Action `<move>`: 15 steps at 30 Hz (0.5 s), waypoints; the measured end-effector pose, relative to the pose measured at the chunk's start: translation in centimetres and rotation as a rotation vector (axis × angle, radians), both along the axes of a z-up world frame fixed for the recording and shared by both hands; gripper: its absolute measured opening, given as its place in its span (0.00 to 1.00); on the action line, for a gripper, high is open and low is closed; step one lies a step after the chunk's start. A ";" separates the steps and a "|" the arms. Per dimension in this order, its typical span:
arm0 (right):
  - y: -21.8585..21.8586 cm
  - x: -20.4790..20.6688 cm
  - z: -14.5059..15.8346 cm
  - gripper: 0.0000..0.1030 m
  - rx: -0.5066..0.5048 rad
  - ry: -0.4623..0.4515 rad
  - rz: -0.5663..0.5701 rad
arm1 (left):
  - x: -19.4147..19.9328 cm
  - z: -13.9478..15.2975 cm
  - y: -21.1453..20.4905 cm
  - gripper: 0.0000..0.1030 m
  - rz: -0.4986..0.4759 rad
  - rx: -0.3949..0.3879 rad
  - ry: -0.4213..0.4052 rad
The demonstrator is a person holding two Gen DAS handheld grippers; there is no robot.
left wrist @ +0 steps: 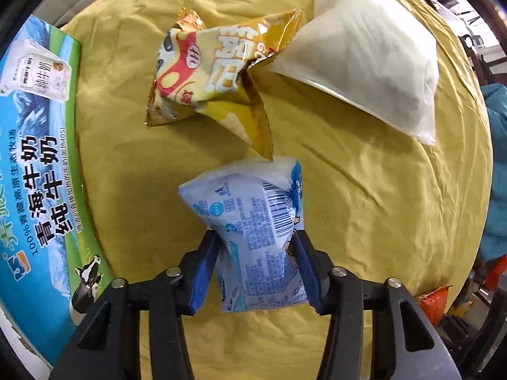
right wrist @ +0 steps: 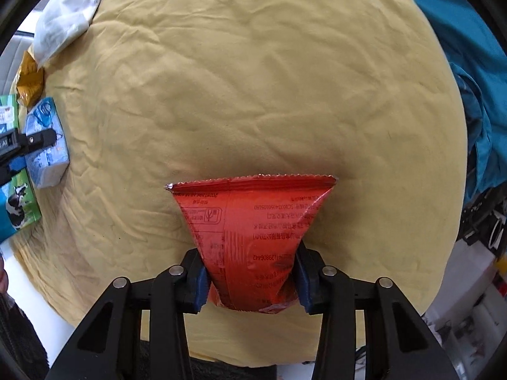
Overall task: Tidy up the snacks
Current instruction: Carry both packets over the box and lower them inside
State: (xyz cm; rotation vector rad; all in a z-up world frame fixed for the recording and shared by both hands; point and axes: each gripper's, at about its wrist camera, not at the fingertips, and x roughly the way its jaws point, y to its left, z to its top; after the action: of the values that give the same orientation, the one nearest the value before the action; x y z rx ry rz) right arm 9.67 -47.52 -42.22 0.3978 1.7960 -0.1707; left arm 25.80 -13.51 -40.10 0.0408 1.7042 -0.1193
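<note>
A wrinkled yellow cloth [left wrist: 364, 190] is covering the counter, and clutter is showing past its edges. Four snack packets are lying or being held over it, plus one milk carton box [left wrist: 41, 158] printed in blue and green with a cow, sitting at the left edge of the cloth.

The left gripper [left wrist: 255, 240] is pointing straight down and is clamping a pale blue-and-white packet [left wrist: 250, 218] between its blue pads; the jaws are pressing in on both sides so the packet is pinching at the waist. Its long axis is running away from the gripper, barcode side facing the camera, far end puffed out. Just beyond it a gold-and-yellow chip bag [left wrist: 209, 72] is lying crumpled, one corner almost touching the blue packet's far end. Beside that, to the right, a single milky translucent bag [left wrist: 367, 63] is resting on the cloth, its corner meeting the chip bag.

The right gripper [right wrist: 252, 272] is tilting steeply down and is squeezing a red packet [right wrist: 253, 231] at its narrow end. The packet is flaring wider toward its crimped, serrated seam, which is pointing away from the gripper, printed back side up, over the near part of the cloth. In the right wrist view the blue-and-white packet is showing far off at the left edge, well apart from the red one.
</note>
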 end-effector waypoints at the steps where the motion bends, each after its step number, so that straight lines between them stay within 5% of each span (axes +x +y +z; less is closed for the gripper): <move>1: -0.1 -0.3 0.2 0.42 -0.003 -0.006 -0.005 | -0.3 0.3 0.3 0.39 -0.012 0.002 -0.006; 9: -0.3 -1.2 3.4 0.39 -0.009 -0.066 -0.021 | -4.3 3.8 -0.4 0.33 -0.077 -0.028 -0.085; 15: 0.4 -1.6 7.2 0.39 0.018 -0.147 -0.037 | -7.4 9.1 1.1 0.33 -0.107 -0.090 -0.167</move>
State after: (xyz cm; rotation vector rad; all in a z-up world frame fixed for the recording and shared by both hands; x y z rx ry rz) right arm 8.11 -47.16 -34.98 0.4451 1.6476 -0.1477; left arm 18.40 -12.41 -30.98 0.0736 1.5282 -0.2654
